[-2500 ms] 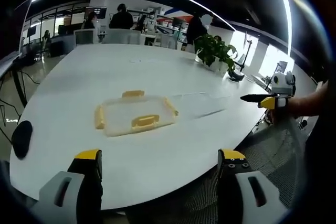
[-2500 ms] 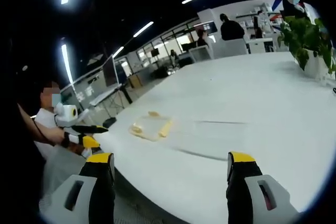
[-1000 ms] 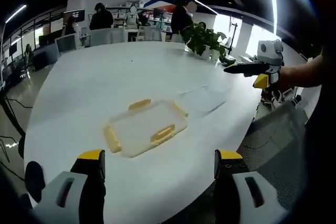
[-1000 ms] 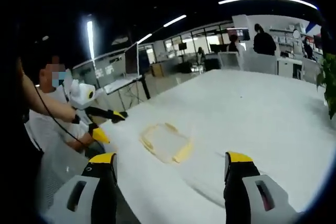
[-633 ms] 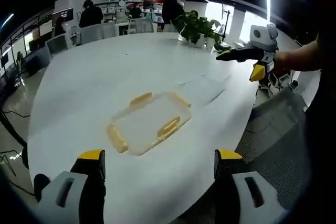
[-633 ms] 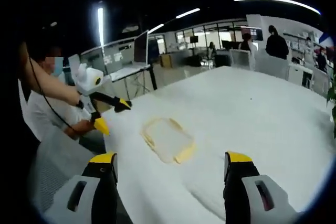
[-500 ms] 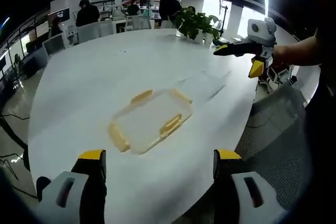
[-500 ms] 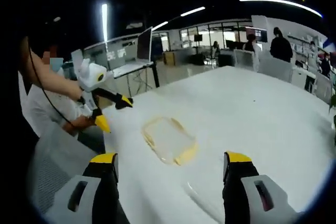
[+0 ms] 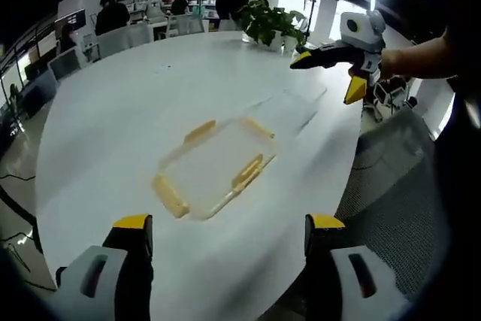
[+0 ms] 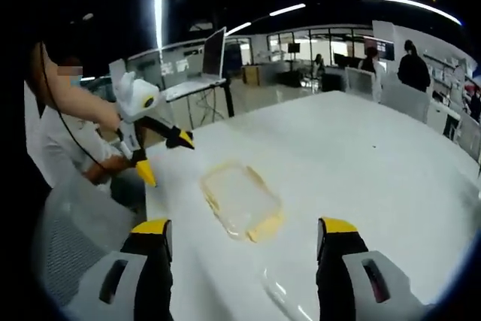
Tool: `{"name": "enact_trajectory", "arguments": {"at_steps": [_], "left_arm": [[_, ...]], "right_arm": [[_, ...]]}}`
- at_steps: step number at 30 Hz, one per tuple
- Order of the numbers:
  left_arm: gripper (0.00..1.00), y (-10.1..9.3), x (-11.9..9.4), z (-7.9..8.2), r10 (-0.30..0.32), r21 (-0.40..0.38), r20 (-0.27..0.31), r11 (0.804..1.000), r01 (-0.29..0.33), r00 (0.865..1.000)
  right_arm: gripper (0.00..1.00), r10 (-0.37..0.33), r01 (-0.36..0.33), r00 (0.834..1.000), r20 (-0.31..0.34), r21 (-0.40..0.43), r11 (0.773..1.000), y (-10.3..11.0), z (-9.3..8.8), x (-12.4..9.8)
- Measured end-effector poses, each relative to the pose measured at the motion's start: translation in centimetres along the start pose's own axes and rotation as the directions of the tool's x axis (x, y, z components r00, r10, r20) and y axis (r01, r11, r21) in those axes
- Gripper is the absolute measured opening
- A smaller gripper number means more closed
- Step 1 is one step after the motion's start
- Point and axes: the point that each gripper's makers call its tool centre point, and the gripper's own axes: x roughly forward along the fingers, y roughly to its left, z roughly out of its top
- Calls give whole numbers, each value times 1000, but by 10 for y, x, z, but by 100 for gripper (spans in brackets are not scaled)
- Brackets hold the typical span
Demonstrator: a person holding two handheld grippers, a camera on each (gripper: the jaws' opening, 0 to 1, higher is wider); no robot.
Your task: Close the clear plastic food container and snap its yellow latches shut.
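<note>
your left gripper (image 9: pixel 222 231) has its jaws spread, holding nothing; right gripper (image 10: pixel 244 234) likewise. the lid (image 9: pixel 216 165) lies flat on the table (image 9: pixel 105 103), ahead of the left jaws, long axis slanting away to their right, latches (image 9: pixel 246 173) flipped out. the clear base (image 9: pixel 289 108) lies past it, just under the right gripper (image 9: pixel 331 50). right is nearer the base, left nearer the lid.

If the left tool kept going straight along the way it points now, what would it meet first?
Most likely the clear container with yellow latches, lying on the white table ahead of the open left tool; depth is hard to judge, so it might touch bare tabletop first.
</note>
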Motion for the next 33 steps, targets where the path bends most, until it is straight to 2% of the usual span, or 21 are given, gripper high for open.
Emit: {"name": "enact_trajectory", "arguments": {"at_steps": [15, 21, 33], "left_arm": [[83, 14, 5, 0, -27, 53, -40, 998, 29, 999], [83, 21, 9, 1, -40, 96, -74, 994, 47, 996], [80, 33, 20, -5, -76, 185, -163, 977, 106, 984]], "right_arm": [[78, 32, -34, 998, -48, -44, 998, -5, 2, 21], [77, 63, -75, 992, -109, -112, 991, -4, -3, 33], [75, 90, -116, 981, -171, -146, 983, -9, -13, 48]]}}
